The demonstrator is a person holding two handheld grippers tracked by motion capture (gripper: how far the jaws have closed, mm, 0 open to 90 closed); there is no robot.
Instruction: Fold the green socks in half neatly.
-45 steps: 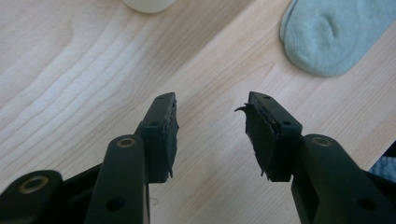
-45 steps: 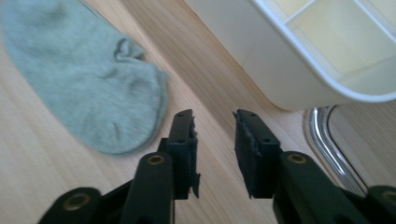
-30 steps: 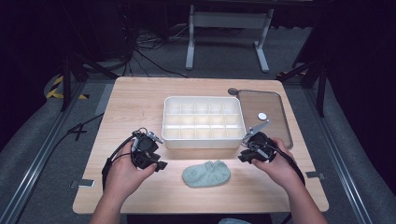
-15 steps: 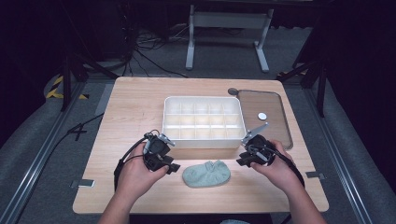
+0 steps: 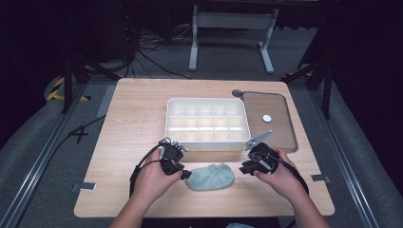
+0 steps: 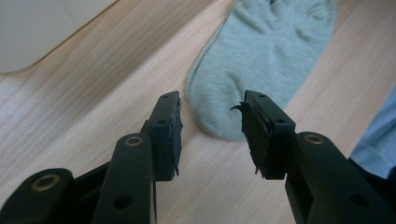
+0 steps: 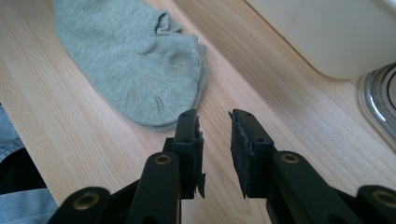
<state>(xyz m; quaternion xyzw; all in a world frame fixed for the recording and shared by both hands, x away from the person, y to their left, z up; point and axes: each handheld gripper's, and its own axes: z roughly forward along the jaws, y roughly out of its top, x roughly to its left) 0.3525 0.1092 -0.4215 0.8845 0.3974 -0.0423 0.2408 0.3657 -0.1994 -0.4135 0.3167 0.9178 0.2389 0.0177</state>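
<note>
Left gripper at sock edge

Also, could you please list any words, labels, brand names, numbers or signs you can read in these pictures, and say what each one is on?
None: no readable text shows in these pictures.
The grey sock, the white divided box and the metal tray bear no print that can be seen.
The black-and-yellow striped marking on the floor carries no words.

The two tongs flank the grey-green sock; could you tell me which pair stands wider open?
The left tongs: their gap frames the grey-green sock's rounded end, while the right tongs show a narrower gap.
</note>
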